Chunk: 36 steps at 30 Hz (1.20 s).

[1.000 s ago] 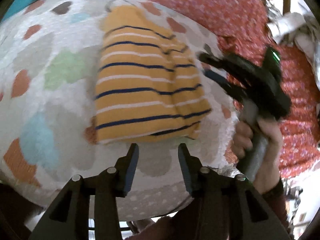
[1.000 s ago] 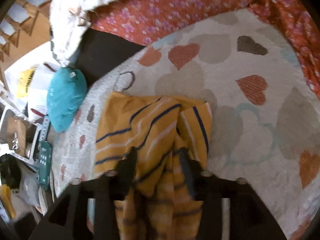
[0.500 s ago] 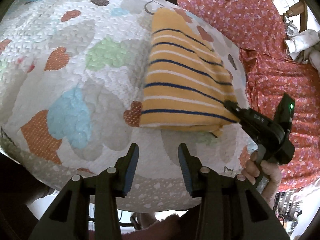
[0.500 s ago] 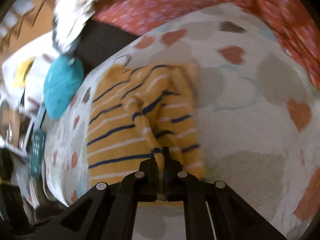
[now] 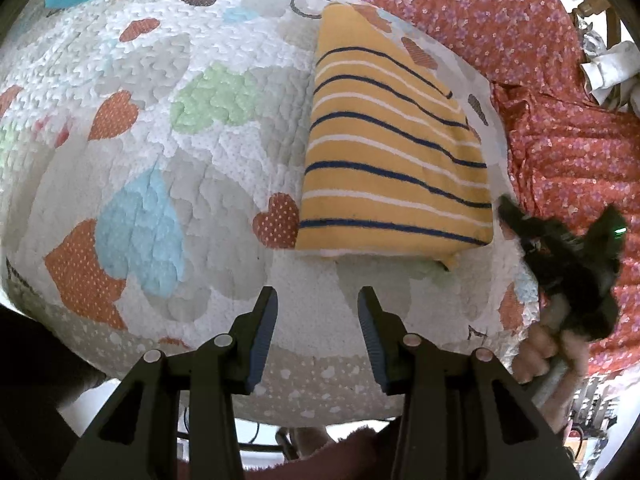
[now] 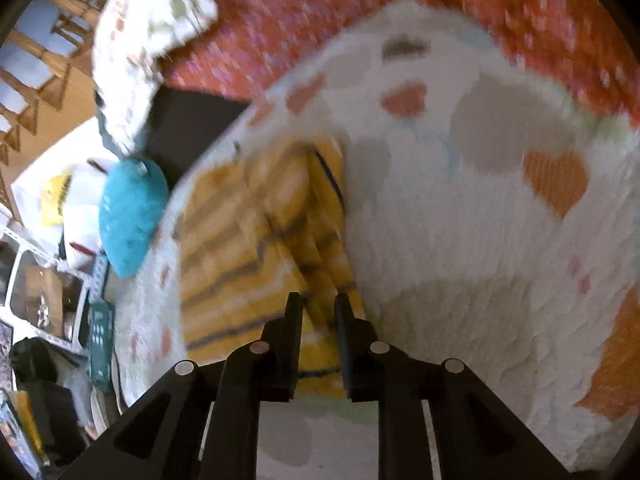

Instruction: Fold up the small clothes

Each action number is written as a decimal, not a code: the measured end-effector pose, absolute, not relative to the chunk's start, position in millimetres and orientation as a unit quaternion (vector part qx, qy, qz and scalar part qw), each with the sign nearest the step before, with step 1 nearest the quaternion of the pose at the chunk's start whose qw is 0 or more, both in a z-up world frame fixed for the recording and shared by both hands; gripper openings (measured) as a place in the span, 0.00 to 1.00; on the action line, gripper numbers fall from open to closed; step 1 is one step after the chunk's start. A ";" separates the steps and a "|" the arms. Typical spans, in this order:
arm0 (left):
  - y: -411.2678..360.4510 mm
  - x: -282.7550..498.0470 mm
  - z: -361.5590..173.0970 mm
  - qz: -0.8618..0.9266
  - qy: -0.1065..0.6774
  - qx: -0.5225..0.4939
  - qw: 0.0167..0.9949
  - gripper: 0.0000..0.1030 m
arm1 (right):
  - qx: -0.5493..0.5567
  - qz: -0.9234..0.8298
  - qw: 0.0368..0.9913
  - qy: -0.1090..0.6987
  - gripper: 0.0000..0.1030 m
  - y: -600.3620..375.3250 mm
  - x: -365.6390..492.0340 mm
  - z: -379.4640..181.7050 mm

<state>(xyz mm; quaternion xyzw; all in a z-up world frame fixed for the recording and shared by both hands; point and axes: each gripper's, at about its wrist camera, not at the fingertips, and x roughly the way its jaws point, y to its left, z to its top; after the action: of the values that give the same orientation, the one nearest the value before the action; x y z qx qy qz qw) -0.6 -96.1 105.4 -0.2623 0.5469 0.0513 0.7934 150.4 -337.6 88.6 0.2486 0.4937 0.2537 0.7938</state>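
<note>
A small yellow garment with navy and white stripes [image 5: 384, 152] lies folded flat on a white quilt with coloured hearts [image 5: 168, 168]. My left gripper [image 5: 316, 320] is open and empty, just short of the garment's near edge. My right gripper [image 6: 318, 312] is open, its jaws a little apart at the garment's near right corner [image 6: 256, 248]. The right wrist view is blurred. The right gripper also shows in the left wrist view [image 5: 560, 256], just beside the garment's right corner.
A red floral blanket [image 5: 560, 80] covers the area right of the quilt. A teal cushion [image 6: 132, 216] lies past the quilt's far left edge, with a dark surface [image 6: 188, 120], shelves and clutter beyond. The quilt's front edge [image 5: 280, 400] is near my left gripper.
My right gripper was shut on a fold of the garment half a second ago; now it has let go and pulled back. The garment lies flat. My left gripper has barely moved.
</note>
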 end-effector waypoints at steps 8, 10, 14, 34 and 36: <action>-90.7 10.4 90.1 0.042 0.557 -0.258 0.788 0.39 | 0.270 0.333 0.768 0.476 0.20 -275.3 208.7 120.0; -86.1 10.8 90.9 0.047 0.553 -0.258 0.790 0.39 | 0.288 0.331 0.734 0.518 0.28 -256.8 228.7 91.9; -75.2 10.3 93.0 0.054 0.545 -0.262 0.794 0.42 | 0.258 0.235 0.765 0.541 0.00 -264.0 243.7 46.0; -78.1 6.9 100.9 0.064 0.535 -0.253 0.803 0.46 | 0.279 0.202 0.781 0.521 0.31 -247.4 288.1 61.6; -77.5 7.0 99.0 0.067 0.535 -0.253 0.803 0.46 | 0.292 0.161 0.799 0.500 0.32 -281.8 276.1 69.5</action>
<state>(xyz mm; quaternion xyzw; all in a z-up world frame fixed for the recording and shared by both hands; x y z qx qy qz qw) 7.0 -77.5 99.0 -0.2531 0.5348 0.0670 0.8034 276.1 -281.8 69.5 0.2922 0.5000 0.1606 0.7993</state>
